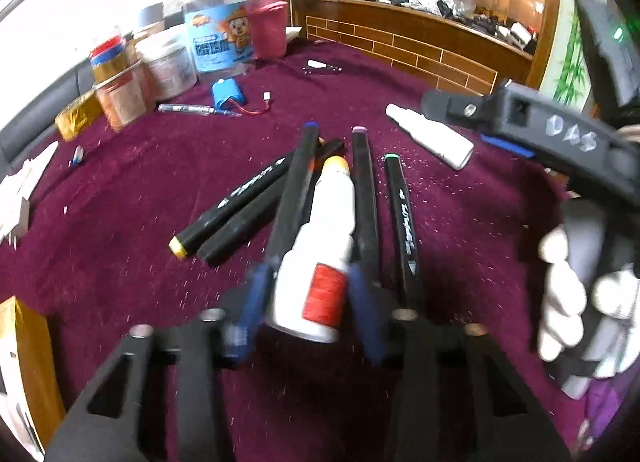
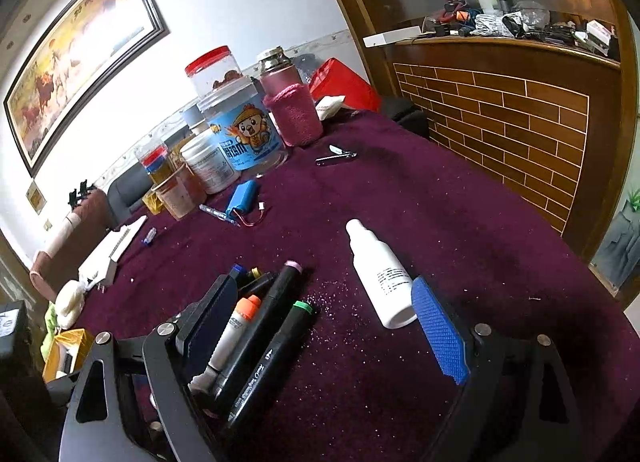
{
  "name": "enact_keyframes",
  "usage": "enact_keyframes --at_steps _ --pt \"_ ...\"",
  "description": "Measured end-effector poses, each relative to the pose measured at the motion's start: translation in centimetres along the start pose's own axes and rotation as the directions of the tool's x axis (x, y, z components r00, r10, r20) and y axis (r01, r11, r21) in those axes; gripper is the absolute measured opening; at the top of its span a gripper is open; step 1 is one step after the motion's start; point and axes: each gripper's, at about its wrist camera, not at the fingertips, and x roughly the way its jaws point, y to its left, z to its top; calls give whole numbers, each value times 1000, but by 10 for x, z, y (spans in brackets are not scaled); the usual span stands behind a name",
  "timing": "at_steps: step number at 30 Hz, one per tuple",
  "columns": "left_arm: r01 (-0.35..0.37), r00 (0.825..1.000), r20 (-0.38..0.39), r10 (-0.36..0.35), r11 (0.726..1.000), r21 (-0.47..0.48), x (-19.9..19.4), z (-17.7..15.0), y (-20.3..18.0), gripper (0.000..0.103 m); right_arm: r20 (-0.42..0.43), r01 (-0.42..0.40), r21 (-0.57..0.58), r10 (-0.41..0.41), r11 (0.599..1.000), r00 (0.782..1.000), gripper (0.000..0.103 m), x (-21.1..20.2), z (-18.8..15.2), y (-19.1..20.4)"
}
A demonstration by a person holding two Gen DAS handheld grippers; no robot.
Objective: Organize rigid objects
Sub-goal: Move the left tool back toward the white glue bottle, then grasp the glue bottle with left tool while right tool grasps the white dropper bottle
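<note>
On the purple cloth lies a pile of several black markers. A white bottle with an orange cap and a red label rests on top of them. My left gripper has its blue pads against both sides of this bottle's lower body. A second white bottle lies apart to the right. My right gripper stands open over the cloth, holding nothing, with the plain bottle's base by its right pad. One of its fingers and a gloved hand show in the left wrist view.
Jars and a pink-sleeved flask crowd the far left. In front of them lie a blue battery pack, a pen and a nail clipper. A yellow box sits at near left. A brick-patterned counter stands behind.
</note>
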Motion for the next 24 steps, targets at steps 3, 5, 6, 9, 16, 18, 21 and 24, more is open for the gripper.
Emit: enact_keyframes --at_steps 3,5,6,9,16,18,21,24 --pt "34 999 -11 -34 999 -37 -13 -7 10 35 -13 7 -22 -8 1000 1000 85 3 -1 4" --pt "48 999 -17 -49 997 -67 -22 -13 18 35 -20 9 -37 -10 999 1000 85 5 -2 6" --pt "56 998 -19 -58 995 -83 -27 -18 23 35 -22 10 -40 -11 999 1000 85 5 -3 7" --pt "84 996 -25 -89 984 -157 -45 -38 37 35 -32 16 -45 -17 999 999 85 7 -4 7" --pt "90 995 -12 -96 963 -252 -65 -70 53 48 -54 26 -38 -28 999 998 85 10 -5 6" --pt "76 996 -20 -84 964 -256 -61 -72 53 48 -50 32 -36 -34 999 998 85 9 -5 6" --pt "57 995 -58 -75 961 -270 -47 -76 50 49 -41 44 -28 -45 999 998 85 8 -5 3" --pt "40 998 -31 -50 963 -265 -46 -75 45 31 -43 56 -14 -57 998 997 85 9 -4 0"
